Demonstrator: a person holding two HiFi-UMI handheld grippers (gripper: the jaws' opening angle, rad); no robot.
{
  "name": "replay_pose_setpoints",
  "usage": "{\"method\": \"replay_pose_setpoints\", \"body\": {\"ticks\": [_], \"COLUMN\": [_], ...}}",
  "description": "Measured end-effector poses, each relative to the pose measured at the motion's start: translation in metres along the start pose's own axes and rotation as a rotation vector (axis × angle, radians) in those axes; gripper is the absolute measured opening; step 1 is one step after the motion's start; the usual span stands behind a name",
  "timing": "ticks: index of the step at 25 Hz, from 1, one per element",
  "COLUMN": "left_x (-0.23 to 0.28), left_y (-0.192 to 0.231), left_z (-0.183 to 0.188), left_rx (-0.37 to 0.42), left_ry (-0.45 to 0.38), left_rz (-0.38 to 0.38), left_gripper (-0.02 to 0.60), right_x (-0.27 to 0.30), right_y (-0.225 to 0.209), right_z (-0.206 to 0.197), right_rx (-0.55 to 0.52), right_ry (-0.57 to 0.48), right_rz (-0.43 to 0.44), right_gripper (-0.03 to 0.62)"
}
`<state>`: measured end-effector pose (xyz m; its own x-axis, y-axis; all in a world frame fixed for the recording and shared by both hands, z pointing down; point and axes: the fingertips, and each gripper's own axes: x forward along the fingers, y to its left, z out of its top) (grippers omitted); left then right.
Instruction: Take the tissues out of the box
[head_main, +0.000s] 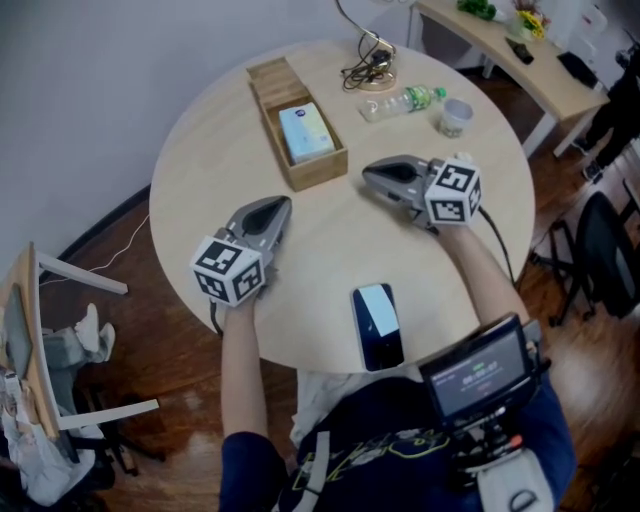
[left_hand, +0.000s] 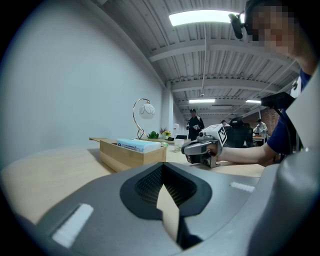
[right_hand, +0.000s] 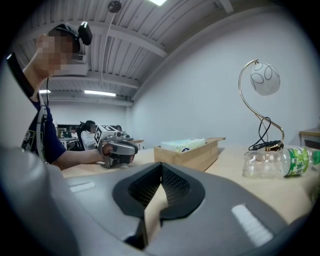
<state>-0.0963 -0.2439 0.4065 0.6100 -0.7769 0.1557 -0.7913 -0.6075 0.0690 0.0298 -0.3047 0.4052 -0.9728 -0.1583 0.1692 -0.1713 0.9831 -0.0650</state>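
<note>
A person seated at a round wooden table (head_main: 200, 160) holds a two-jaw gripper in each hand, and both tools sit low on the tabletop, short of the task's target. The left gripper (head_main: 282, 204) points up and to the right toward the long wooden box (head_main: 322, 168). Its jaws are drawn together with nothing between them, and its marker cube (head_main: 228, 269) sits back near the table's edge. The right gripper (head_main: 367, 176) lies on the other side, its nose aimed left at the near end of the same box. Its jaws are likewise closed and empty. The tissues (head_main: 305, 132), a pale blue pack, lie flat inside the nearer end of the box, rising just above the wooden rim in the two gripper views. Neither gripper touches the box or the pack. The box stands between the two noses and somewhat beyond them. Farther across the table, a clear plastic bottle (head_main: 398, 103) with a green label lies on its side beside a small cup (head_main: 456, 116). A curved gold lamp (right_hand: 260, 107) with a round shade stands near them, with dark cable coiled at its base. A dark phone (head_main: 377, 326) rests face up at the table's near edge, between the person's forearms. A small lit screen (head_main: 478, 374) is mounted at the person's chest.
</note>
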Motion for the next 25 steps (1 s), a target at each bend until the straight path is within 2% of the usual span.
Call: {"method": "replay_pose_setpoints", "body": {"ticks": [4,6,9,11,13,14,16,19,22,24,25], "left_x": [0.001,0.0,0.003,0.004,0.004,0.004,0.005,0.006,0.006,0.006,0.006], "left_y": [-0.001,-0.002,-0.002,-0.002,-0.002,-0.003,-0.004,-0.005,-0.005,-0.005,-0.005], "left_z": [-0.001,-0.001,-0.001,-0.003,-0.005,-0.005,-0.003,-0.001,-0.002,-0.001,-0.001], "left_rx": [-0.005,0.0,0.001,-0.001,-0.002,-0.001,0.001,0.001,0.001,0.001,0.0], "left_ry": [-0.002,0.002,-0.002,-0.001,0.004,0.006,0.007,0.003,0.004,0.006,0.005], "left_rz": [0.002,-0.001,-0.008,-0.012,-0.011,-0.01,-0.012,-0.018,-0.022,-0.024,-0.025], "left_gripper": [0.005,0.005,0.005,0.005,0.005,0.005,0.005,0.005,0.005,0.005,0.005], "right_x": [-0.005,-0.007,-0.011,-0.01,-0.006,-0.003,0.006,0.023,0.032,0.034,0.035], "right_y": [-0.007,-0.012,-0.023,-0.028,-0.03,-0.029,-0.022,0.003,0.02,0.024,0.025], "right_z": [0.0,0.001,0.004,0.006,0.008,0.009,0.01,0.008,-0.008,-0.01,-0.008], "right_rx": [0.04,0.075,0.09,0.075,0.046,0.025,-0.031,-0.169,-0.385,-0.517,-0.548], "right_ry": [-0.026,-0.047,-0.071,-0.082,-0.082,-0.075,-0.037,0.098,0.219,0.25,0.256], "right_rz": [-0.003,-0.01,-0.024,-0.036,-0.045,-0.048,-0.048,-0.017,0.035,0.033,0.028], "right_gripper": [0.002,0.06,0.085,0.165,0.282,0.312,0.395,0.504,0.578,0.586,0.586]}}
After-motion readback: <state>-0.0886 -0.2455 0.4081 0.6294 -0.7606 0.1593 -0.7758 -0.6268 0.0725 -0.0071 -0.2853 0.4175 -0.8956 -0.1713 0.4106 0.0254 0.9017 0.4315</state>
